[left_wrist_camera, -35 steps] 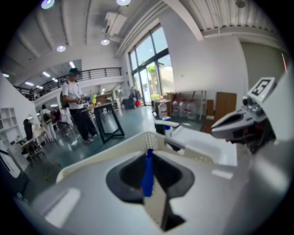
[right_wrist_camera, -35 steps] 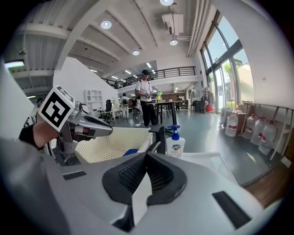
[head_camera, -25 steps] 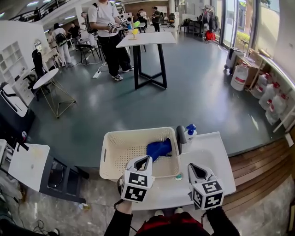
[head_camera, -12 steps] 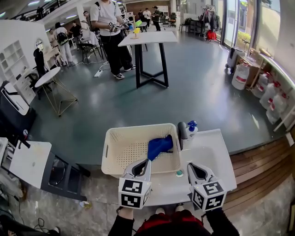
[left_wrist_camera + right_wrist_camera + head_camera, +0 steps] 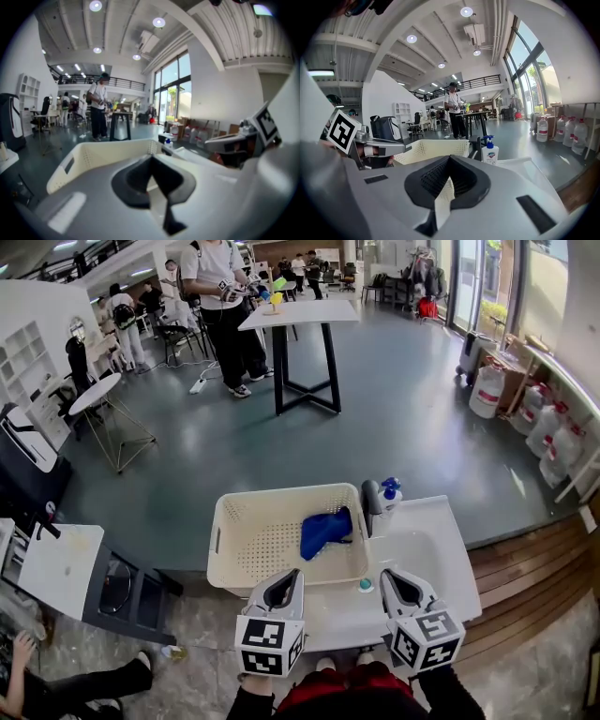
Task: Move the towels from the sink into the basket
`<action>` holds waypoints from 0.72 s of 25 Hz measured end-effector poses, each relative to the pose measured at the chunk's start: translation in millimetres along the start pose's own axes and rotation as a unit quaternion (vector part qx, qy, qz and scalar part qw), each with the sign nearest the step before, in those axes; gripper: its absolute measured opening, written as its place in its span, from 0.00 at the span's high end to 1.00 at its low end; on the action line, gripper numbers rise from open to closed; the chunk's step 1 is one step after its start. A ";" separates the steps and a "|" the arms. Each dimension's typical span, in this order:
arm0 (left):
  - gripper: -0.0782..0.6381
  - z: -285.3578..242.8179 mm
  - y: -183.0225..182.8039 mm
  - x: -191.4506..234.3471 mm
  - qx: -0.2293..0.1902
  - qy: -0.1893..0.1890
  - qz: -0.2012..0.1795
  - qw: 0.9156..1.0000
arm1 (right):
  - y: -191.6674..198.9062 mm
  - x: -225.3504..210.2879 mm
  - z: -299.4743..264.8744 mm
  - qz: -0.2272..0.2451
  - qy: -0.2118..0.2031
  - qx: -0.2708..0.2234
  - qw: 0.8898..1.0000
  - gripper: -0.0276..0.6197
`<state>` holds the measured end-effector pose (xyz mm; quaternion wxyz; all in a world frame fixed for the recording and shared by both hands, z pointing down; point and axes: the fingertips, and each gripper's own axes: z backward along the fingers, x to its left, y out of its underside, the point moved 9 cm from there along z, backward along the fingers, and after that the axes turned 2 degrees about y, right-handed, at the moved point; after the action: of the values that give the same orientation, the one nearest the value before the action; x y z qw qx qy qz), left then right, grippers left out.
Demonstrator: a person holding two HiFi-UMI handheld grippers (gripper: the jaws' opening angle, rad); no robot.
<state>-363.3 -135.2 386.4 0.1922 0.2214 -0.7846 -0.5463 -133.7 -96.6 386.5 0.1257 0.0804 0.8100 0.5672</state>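
A blue towel (image 5: 325, 529) lies crumpled in the cream perforated basket (image 5: 246, 542), toward its right side. To the right of the basket is the white sink (image 5: 427, 554), whose visible basin shows only white. My left gripper (image 5: 284, 589) hovers near the basket's near rim, shut and holding nothing. My right gripper (image 5: 392, 587) is over the sink's near edge, also shut and holding nothing. In the left gripper view the shut jaws (image 5: 152, 173) point over the basket (image 5: 93, 157). In the right gripper view the shut jaws (image 5: 447, 180) face the basket (image 5: 436, 149).
A black faucet (image 5: 370, 504) and a soap pump bottle (image 5: 389, 495) stand at the sink's far left corner. A small teal round thing (image 5: 365, 585) sits on the counter between the grippers. A dark stand (image 5: 112, 592) is at the left, and a person's legs (image 5: 84, 688) lie on the floor.
Both grippers have drawn back toward me, the left one away from over the basket and rolling slightly. A person's legs have come into view at the lower left.
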 end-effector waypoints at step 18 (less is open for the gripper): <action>0.89 31.6 10.3 3.9 -0.050 -0.004 0.024 0.998 | 3.5 16.5 24.5 -0.011 -0.004 -0.044 0.999 0.95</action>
<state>-385.1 -109.8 385.9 0.2132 0.1904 -0.7623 -0.5806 -142.3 -68.9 380.0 0.1386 0.0677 0.7845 0.6007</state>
